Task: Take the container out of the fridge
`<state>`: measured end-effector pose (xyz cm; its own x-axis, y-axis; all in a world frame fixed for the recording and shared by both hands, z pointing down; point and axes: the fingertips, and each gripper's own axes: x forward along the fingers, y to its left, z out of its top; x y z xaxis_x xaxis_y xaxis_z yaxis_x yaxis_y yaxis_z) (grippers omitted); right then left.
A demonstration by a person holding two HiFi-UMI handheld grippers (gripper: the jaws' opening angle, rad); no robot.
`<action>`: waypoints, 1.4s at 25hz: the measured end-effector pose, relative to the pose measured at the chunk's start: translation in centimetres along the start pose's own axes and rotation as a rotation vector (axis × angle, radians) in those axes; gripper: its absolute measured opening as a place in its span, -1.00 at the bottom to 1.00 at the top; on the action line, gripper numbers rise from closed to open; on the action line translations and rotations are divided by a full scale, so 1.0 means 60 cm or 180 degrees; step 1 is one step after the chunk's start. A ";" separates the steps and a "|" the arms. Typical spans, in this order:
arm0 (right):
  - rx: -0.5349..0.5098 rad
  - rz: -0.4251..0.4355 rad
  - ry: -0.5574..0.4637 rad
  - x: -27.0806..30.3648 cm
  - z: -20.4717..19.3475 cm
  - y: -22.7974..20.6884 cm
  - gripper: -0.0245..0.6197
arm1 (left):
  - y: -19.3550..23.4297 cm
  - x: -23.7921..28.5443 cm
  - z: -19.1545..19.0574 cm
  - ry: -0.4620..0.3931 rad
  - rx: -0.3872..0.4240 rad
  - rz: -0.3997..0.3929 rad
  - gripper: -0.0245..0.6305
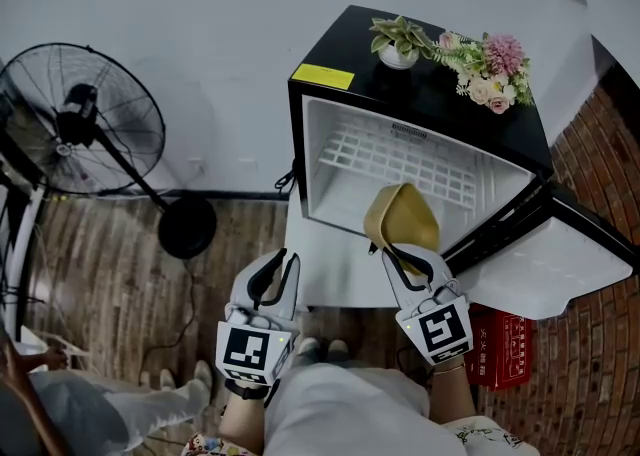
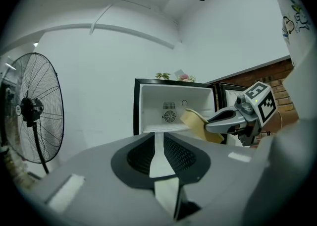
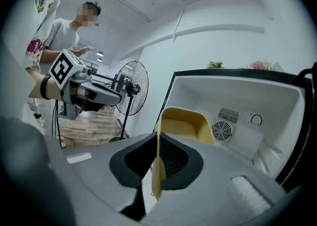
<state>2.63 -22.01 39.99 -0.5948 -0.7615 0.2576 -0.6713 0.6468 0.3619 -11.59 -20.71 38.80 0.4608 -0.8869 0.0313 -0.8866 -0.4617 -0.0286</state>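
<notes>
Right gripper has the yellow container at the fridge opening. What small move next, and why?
Probably draw the right gripper back toward the person: its jaws clamp the wall of the yellow container, which hangs just before the open fridge, not yet clear.

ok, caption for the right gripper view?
Right tongs grip the yellow container by its wall, before the open fridge.

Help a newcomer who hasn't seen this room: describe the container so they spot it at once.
Find the black fridge with flowers on top, its door open. Just in front of its white inside, the right tongs pinch the container by its rim. It is a yellow open tub, tilted, against all that white.
</notes>
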 end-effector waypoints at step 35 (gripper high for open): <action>0.0788 -0.0066 -0.0295 -0.016 -0.033 -0.013 -0.87 | 0.001 0.012 -0.020 0.0117 -0.0164 0.0063 -0.92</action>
<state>4.60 -21.84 41.24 -0.6100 -0.7750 0.1652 -0.7647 0.6304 0.1333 -11.38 -21.37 40.05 0.4422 -0.8943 0.0680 -0.8968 -0.4418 0.0218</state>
